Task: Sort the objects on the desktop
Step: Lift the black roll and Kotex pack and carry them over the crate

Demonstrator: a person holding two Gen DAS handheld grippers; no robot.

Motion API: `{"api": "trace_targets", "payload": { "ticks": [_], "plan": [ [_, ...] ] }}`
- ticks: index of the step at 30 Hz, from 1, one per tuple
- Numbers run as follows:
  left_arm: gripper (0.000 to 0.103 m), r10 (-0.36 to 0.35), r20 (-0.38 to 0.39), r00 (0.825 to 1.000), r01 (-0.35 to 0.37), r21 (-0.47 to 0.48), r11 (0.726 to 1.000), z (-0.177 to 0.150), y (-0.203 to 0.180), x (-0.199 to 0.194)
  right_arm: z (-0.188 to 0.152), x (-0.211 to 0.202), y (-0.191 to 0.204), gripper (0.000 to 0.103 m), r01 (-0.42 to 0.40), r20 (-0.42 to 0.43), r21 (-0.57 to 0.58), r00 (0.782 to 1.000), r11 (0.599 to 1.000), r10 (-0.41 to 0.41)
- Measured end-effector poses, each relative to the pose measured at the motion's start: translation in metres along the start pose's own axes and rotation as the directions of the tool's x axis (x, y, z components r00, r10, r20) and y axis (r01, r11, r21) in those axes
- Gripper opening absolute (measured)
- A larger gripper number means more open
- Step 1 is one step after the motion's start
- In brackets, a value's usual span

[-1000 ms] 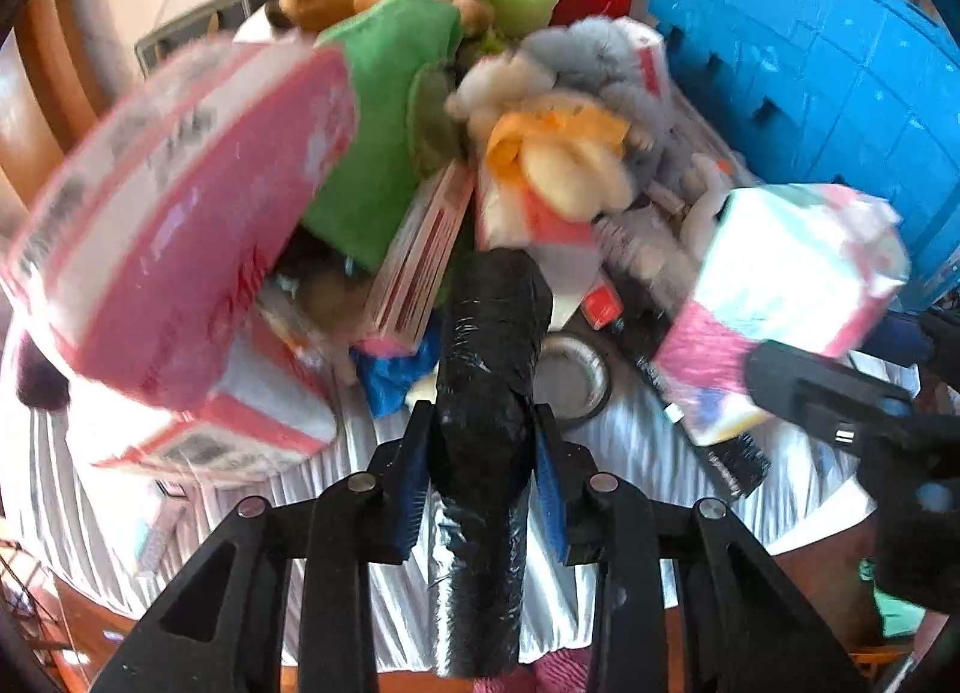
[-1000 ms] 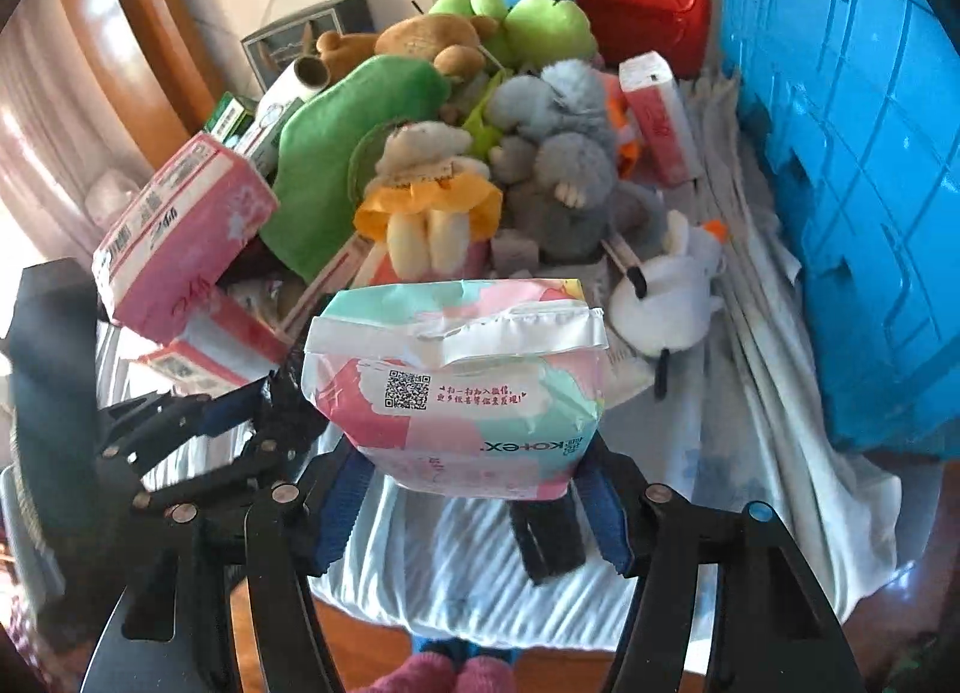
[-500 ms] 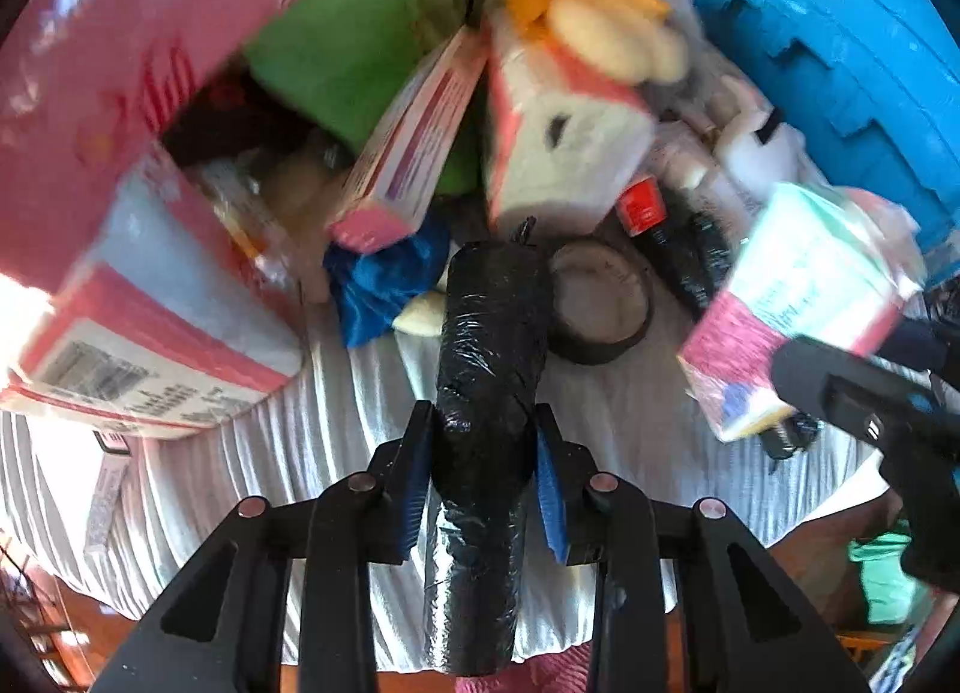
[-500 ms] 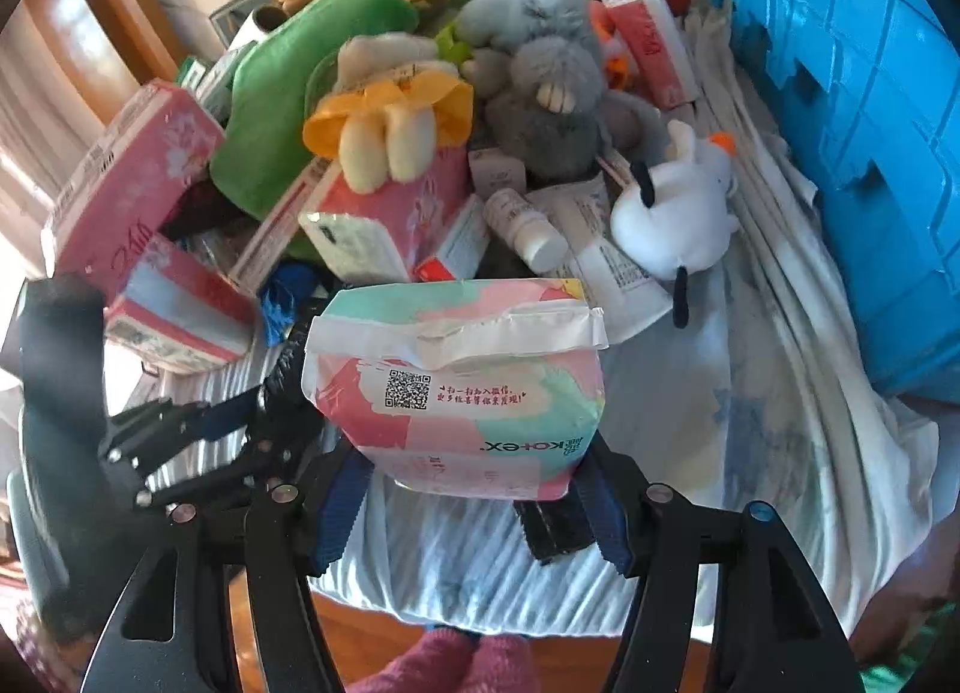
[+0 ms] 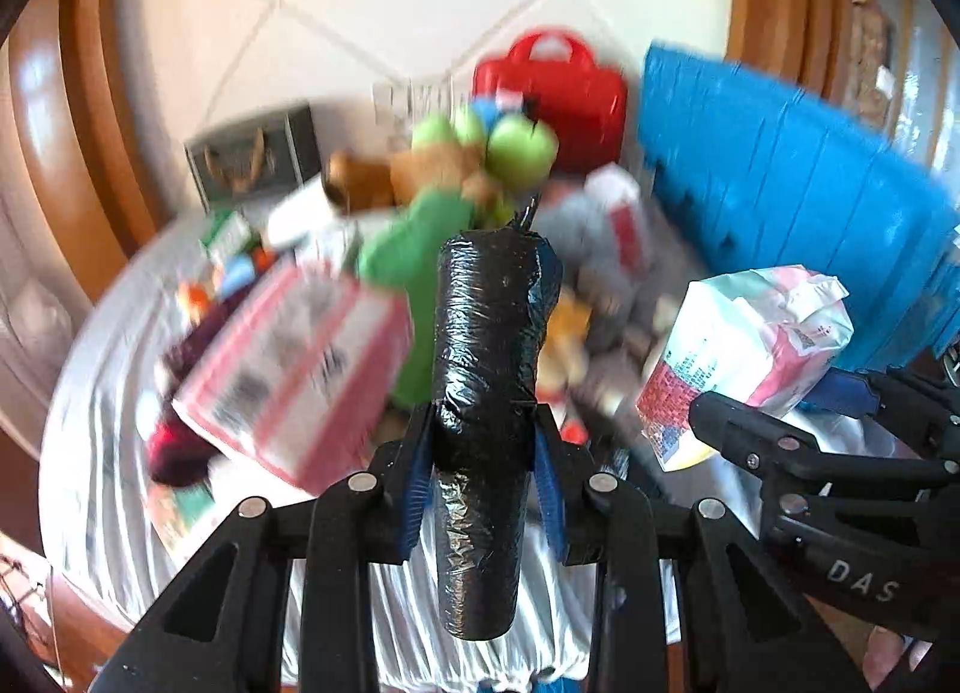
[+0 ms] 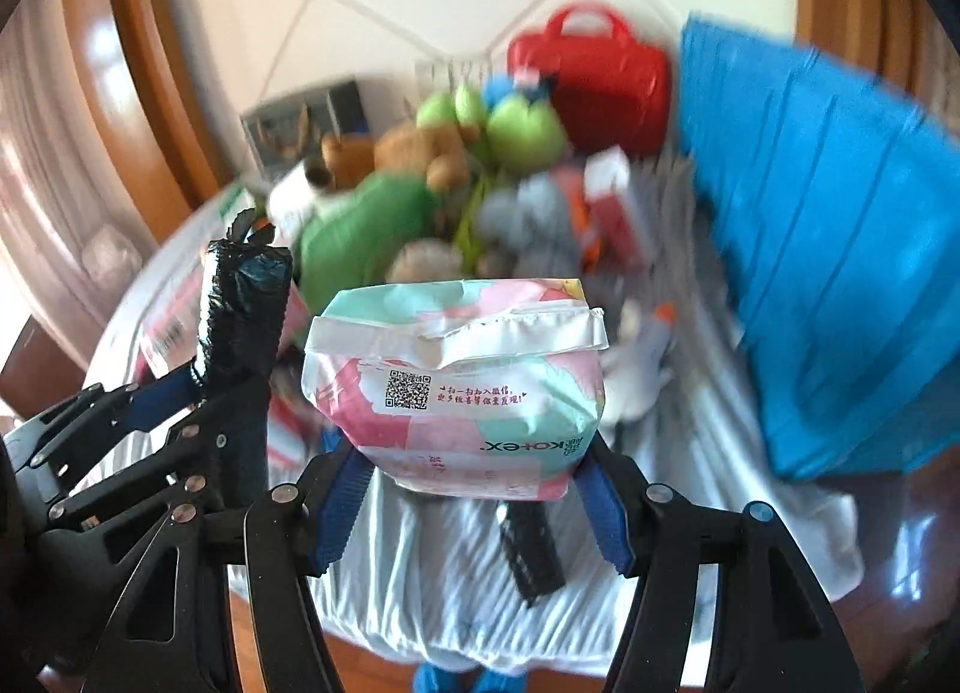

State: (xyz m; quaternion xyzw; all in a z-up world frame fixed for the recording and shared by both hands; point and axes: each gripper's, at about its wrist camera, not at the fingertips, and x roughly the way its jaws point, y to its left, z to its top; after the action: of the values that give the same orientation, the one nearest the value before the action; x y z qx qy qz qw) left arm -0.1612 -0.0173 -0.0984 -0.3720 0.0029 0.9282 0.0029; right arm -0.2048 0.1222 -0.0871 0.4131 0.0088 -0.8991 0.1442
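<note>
My left gripper (image 5: 483, 441) is shut on a black roll of plastic bags (image 5: 489, 369), held upright above the table; the roll also shows in the right wrist view (image 6: 240, 309). My right gripper (image 6: 465, 453) is shut on a pink and mint Kotex pack (image 6: 456, 387), held above the table's front edge; the pack also shows in the left wrist view (image 5: 744, 351), to the right of the roll. Both views are blurred by motion.
A pile of plush toys (image 6: 498, 129), a green plush (image 6: 366, 231) and pink tissue packs (image 5: 294, 381) covers the white-clothed table (image 6: 432, 585). A blue crate (image 6: 840, 273) stands at the right, a red case (image 6: 600, 87) at the back. A black object (image 6: 531, 549) lies near the front edge.
Both grippers have lifted and tilted up with their loads: the views now look across the table to the back wall instead of down onto the pile.
</note>
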Motion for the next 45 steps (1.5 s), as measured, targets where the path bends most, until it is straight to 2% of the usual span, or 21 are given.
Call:
{"api": "trace_targets", "payload": {
  "ticks": [1, 4, 7, 14, 17, 22, 27, 30, 31, 33, 36, 40, 45],
  "plan": [
    [0.031, -0.003, 0.027, 1.0, 0.003, 0.007, 1.0, 0.017, -0.012, 0.005, 0.003, -0.013, 0.0, 0.064, 0.007, 0.037, 0.007, 0.999, 1.0, -0.007],
    [0.031, -0.014, 0.113, 0.993, 0.009, 0.039, 0.999, 0.026, -0.022, -0.022, 0.007, -0.051, -0.003, 0.064, 0.044, 0.154, 0.028, 0.987, 0.999, -0.048],
    [0.031, -0.037, 0.185, 0.982, 0.027, 0.058, 0.998, 0.03, -0.028, -0.053, 0.01, -0.087, -0.007, 0.064, 0.06, 0.251, 0.048, 0.965, 0.997, -0.07],
    [0.031, -0.042, 0.302, 0.952, -0.001, 0.138, 0.99, 0.045, -0.058, -0.089, 0.024, -0.141, -0.032, 0.064, 0.078, 0.377, 0.108, 0.919, 0.991, -0.113],
    [0.031, -0.067, 0.325, 0.943, 0.023, 0.138, 0.99, 0.058, -0.071, -0.091, 0.029, -0.154, -0.052, 0.064, 0.103, 0.408, 0.137, 0.901, 0.985, -0.151],
    [0.031, -0.103, 0.38, 0.919, 0.044, 0.16, 0.986, 0.086, -0.114, -0.09, 0.037, -0.178, -0.106, 0.064, 0.134, 0.455, 0.185, 0.866, 0.973, -0.206],
    [0.031, -0.14, 0.448, 0.883, 0.058, 0.193, 0.98, 0.127, -0.191, -0.085, 0.049, -0.193, -0.189, 0.064, 0.16, 0.502, 0.233, 0.825, 0.959, -0.26],
    [0.031, -0.18, 0.48, 0.859, 0.093, 0.199, 0.976, 0.154, -0.243, -0.083, 0.062, -0.196, -0.243, 0.064, 0.188, 0.504, 0.245, 0.813, 0.951, -0.291],
    [0.031, -0.189, 0.494, 0.848, 0.098, 0.205, 0.974, 0.163, -0.266, -0.081, 0.066, -0.196, -0.257, 0.064, 0.195, 0.499, 0.245, 0.814, 0.95, -0.296],
    [0.031, -0.202, 0.503, 0.84, 0.107, 0.212, 0.971, 0.174, -0.296, -0.076, 0.078, -0.194, -0.291, 0.065, 0.212, 0.477, 0.24, 0.824, 0.947, -0.305],
    [0.031, -0.226, 0.468, 0.854, 0.138, 0.215, 0.967, 0.187, -0.339, -0.057, 0.086, -0.196, -0.332, 0.065, 0.256, 0.44, 0.228, 0.833, 0.939, -0.334],
    [0.031, -0.223, 0.369, 0.902, 0.155, 0.204, 0.967, 0.196, -0.38, -0.02, 0.099, -0.179, -0.378, 0.065, 0.29, 0.367, 0.214, 0.861, 0.933, -0.352],
    [0.031, -0.208, 0.245, 0.947, 0.16, 0.202, 0.966, 0.199, -0.408, 0.019, 0.098, -0.149, -0.409, 0.065, 0.295, 0.285, 0.182, 0.897, 0.938, -0.337]
  ]
}}
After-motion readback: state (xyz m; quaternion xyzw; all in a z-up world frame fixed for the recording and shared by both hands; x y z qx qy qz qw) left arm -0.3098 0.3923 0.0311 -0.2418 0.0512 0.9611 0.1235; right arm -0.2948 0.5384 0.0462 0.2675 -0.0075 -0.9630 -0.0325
